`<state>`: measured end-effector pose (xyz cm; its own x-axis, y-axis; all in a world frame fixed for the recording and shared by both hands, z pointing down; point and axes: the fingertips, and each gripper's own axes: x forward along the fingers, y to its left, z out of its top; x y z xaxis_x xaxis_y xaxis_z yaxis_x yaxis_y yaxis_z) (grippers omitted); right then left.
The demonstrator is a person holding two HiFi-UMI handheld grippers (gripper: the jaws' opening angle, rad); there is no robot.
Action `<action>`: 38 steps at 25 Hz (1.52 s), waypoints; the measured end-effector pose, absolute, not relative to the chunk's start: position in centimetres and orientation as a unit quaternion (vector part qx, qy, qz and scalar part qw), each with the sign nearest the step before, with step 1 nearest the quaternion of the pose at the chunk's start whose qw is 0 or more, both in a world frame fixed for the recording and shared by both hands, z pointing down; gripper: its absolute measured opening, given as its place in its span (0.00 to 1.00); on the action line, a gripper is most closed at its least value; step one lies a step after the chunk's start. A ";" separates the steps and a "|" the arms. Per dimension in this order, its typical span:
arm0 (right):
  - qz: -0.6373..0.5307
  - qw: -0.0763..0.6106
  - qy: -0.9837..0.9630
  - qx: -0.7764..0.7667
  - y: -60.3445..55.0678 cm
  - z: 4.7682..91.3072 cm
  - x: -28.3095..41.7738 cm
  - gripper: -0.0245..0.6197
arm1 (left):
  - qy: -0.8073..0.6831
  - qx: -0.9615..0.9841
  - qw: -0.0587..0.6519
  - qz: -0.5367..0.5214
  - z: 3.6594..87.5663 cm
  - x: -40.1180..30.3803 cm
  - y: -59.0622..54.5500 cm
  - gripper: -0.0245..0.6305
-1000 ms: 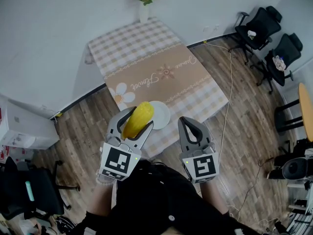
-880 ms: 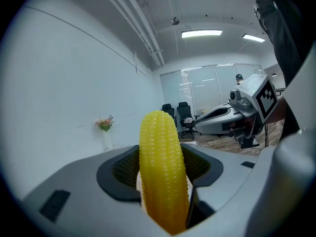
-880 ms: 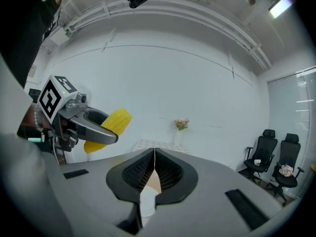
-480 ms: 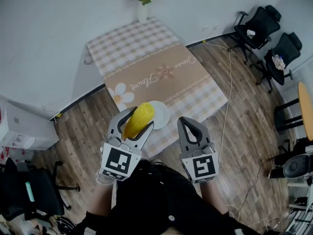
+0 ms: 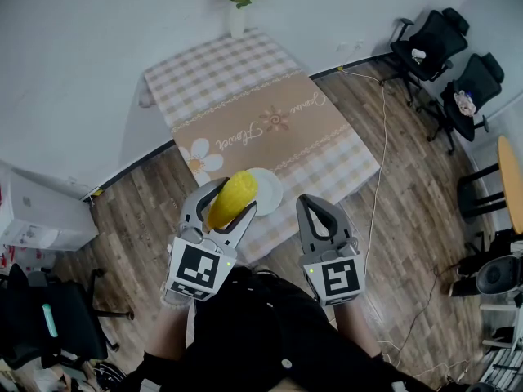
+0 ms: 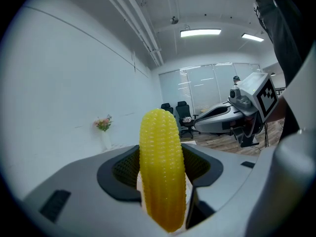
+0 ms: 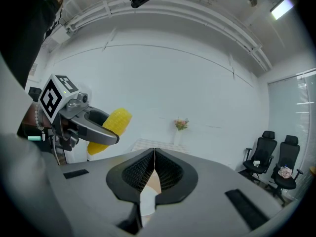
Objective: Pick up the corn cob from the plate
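Note:
My left gripper (image 5: 229, 201) is shut on a yellow corn cob (image 5: 230, 199), held high above the floor near the table's front edge. In the left gripper view the corn cob (image 6: 162, 167) stands upright between the dark pads. A white plate (image 5: 270, 190) lies bare on the table just beyond the cob. My right gripper (image 5: 315, 207) hangs to the right of the left one, jaws shut with nothing between them (image 7: 154, 174). The right gripper view also catches the left gripper (image 7: 98, 132) with the cob (image 7: 111, 127).
The table (image 5: 245, 113) has a checked cloth with a beige floral runner, and a vase of flowers (image 5: 239, 6) at its far end by the wall. Black office chairs (image 5: 445, 55) stand at the right. A cable (image 5: 380, 145) runs over the wooden floor.

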<state>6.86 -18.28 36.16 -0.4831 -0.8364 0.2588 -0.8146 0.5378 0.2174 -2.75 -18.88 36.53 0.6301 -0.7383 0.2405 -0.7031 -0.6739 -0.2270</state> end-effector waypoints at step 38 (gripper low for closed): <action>-0.032 0.176 -0.860 0.477 -17.9 36.3 7.4 0.10 | 0.390 -0.905 0.056 -0.160 36.5 -1.7 -18.6 0.43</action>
<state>7.39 -17.93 36.32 -0.4828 -0.8324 0.2720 -0.8100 0.5425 0.2227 -1.75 -18.60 36.54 0.6443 -0.7244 0.2451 -0.6887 -0.6890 -0.2259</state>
